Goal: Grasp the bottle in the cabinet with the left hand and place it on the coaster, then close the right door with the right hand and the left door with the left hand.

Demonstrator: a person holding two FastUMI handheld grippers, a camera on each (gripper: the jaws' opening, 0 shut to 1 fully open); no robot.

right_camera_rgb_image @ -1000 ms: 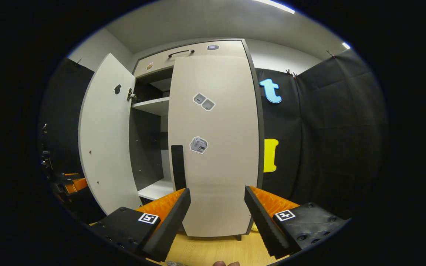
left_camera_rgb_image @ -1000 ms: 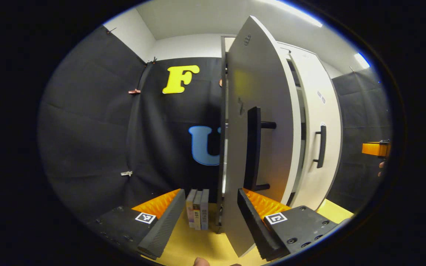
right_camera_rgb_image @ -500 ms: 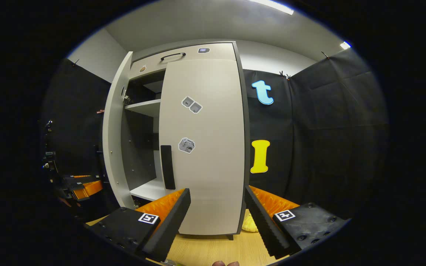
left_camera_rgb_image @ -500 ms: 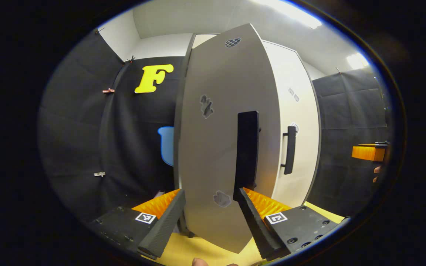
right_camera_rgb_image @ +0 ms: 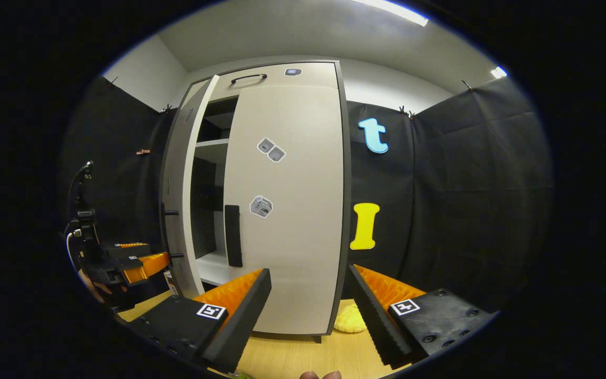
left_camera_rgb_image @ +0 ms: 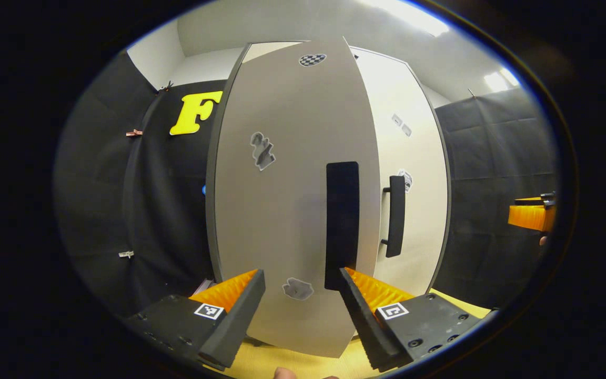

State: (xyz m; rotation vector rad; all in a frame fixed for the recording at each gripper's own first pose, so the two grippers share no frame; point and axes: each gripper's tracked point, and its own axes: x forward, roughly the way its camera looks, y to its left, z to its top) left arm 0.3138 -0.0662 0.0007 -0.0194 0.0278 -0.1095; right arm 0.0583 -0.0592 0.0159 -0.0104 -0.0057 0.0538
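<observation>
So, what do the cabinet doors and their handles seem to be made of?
The left door and right door look like laminated board: flat, matte, pale grey, with thin dark edges. The handles look like matte black plastic or painted metal; the pictures cannot settle which.

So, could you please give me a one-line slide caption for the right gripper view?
Open right gripper faces the cabinet: right door shut, left door ajar beside the left gripper.

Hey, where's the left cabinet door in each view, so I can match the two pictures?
Left gripper view: left door fills the centre, face-on.
Right gripper view: it stands left of centre, ajar, seen edge-on.
Shared landmark: the right door with its stickers.
</observation>
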